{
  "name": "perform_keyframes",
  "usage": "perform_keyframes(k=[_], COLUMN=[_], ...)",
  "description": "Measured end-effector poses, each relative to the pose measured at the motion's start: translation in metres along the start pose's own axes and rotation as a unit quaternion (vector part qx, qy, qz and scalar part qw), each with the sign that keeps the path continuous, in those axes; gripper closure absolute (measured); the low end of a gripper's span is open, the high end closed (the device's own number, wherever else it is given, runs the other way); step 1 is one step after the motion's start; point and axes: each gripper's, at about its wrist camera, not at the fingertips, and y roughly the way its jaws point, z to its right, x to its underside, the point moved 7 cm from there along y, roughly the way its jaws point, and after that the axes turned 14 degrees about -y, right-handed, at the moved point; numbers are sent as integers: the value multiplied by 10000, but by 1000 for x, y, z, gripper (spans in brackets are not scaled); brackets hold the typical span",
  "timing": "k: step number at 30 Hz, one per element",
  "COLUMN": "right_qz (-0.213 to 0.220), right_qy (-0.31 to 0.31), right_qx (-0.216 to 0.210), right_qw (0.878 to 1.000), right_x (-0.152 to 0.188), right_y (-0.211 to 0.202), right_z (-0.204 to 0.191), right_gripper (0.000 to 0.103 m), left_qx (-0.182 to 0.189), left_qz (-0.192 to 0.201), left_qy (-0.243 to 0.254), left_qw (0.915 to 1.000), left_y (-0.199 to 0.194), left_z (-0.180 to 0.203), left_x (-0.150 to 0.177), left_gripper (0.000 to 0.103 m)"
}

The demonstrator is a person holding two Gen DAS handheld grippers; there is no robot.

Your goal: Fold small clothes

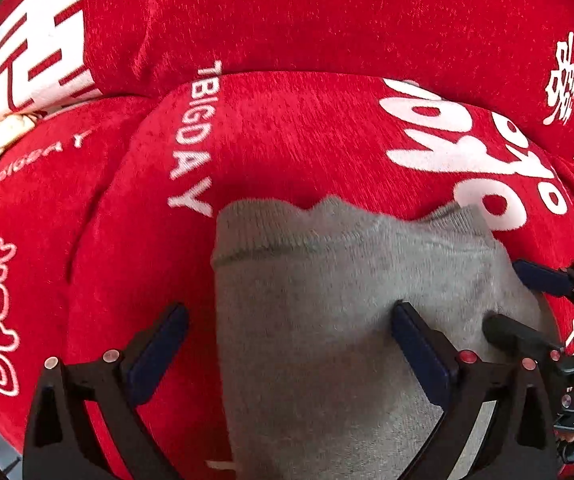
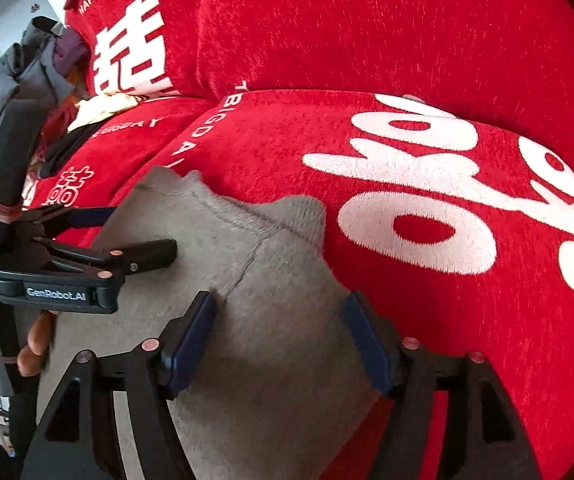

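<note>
A grey knitted garment (image 1: 327, 300) with a ribbed cuff lies flat on a red sofa seat cushion (image 1: 287, 136). It also shows in the right wrist view (image 2: 263, 320). My left gripper (image 1: 287, 336) is open, its jaws spread over the grey fabric's left half, holding nothing. My right gripper (image 2: 281, 328) is open too, its blue pads straddling the garment's right part. The right gripper's fingers (image 1: 543, 280) show at the right edge of the left wrist view. The left gripper (image 2: 143, 236) shows from the side in the right wrist view.
Red sofa back cushions (image 2: 367, 32) with white lettering rise behind the seat. A pile of other clothes (image 2: 99, 108) lies at the far left of the sofa. A grey coat (image 2: 19, 76) hangs further left.
</note>
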Motion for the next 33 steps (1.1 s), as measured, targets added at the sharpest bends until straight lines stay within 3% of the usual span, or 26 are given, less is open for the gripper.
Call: perform_keyframes(k=[6,11,15,28,33], right_qz=[416,264,-166,107,274], right_qy=[-709,-1566,-1666,-1533,-1504], right_qx=[230,403,491,773,910], right_qw=[9963,9865,9847,9851,9841], right_x=[-3,-5,7,58,65], right_y=[-41,-37,-13,-54,-80], right_z=[-40,-80,-82,-67,-86], right_gripper=[30,30,31,30,30], left_qx=[-335,-407,-442,-464,-452], left_qz=[609,712,728,905,1065], left_qy=[260,208,142,249,503], left_qw=[9972,9964,9963,9945,9920], left_y=[-34,-41,-43,-59,-80], left_z=[-13,-24,-31,-49,-45], left_x=[-1,6,14,44,61], left_gripper=[1,1,1,1,1])
